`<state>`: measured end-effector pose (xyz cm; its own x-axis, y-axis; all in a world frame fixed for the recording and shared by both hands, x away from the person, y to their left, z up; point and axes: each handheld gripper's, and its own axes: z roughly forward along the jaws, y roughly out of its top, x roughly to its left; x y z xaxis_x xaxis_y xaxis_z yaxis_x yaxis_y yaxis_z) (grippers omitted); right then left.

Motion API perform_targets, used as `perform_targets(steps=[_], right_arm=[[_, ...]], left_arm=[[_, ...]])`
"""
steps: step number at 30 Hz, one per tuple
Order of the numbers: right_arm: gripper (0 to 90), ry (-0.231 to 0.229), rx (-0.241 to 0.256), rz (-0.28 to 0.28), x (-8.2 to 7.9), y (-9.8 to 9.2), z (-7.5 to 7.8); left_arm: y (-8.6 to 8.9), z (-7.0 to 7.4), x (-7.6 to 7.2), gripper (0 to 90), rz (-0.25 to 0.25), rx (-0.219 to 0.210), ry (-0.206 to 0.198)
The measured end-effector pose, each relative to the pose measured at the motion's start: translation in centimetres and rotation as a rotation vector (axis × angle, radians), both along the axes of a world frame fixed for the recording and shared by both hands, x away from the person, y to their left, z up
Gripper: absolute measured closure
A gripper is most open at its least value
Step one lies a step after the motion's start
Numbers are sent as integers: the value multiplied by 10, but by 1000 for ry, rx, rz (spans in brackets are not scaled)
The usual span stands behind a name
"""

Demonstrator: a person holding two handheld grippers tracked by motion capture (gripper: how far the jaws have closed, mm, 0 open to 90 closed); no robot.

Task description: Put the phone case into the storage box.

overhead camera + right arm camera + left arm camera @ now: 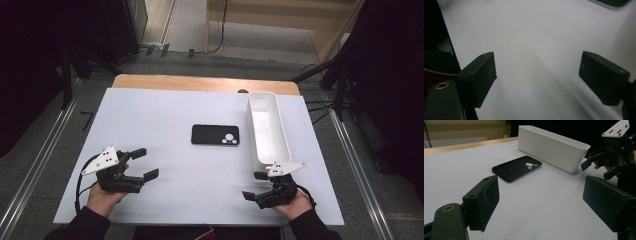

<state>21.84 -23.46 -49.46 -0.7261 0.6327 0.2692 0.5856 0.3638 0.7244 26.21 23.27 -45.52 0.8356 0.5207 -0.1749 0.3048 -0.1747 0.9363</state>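
A black phone case [215, 134] [516, 168] lies flat at the middle of the white table top [165, 115], its camera holes toward the right. Just to its right stands a long, empty white bin [267, 127] [551, 147]. My left gripper [146, 163] [541, 186] is open near the front left, pointing across the table at the case and holding nothing. At the front right, beside the bin's near end, my right gripper [254, 186] [537, 62] [599, 168] is open over bare table. A corner of the case [614, 2] shows far ahead of it.
A strip of wooden table [200, 82] shows behind the white top. Dark stands and cables [330, 75] flank the table on the floor. The table's front edge [451, 50] runs close by the right gripper.
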Motion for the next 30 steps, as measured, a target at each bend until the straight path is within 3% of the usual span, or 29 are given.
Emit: perform_targets(steps=[4,10,15,19,30], right_arm=[[130,7,2,1,-1,1,0],[130,-26,10,-4,0,1,2],[131,-18,3,-4,0,0,1],[130,-19,7,-10,0,-1,1],[130,-7,3,-5,0,0,1]], left_arm=[[1,0,0,136,5,-4,14],[0,-1,1,137,9,3,14],[1,0,1,137,16,-1,13],[2,0,2,156,22,10,35],[2,0,1,156,26,8,28]])
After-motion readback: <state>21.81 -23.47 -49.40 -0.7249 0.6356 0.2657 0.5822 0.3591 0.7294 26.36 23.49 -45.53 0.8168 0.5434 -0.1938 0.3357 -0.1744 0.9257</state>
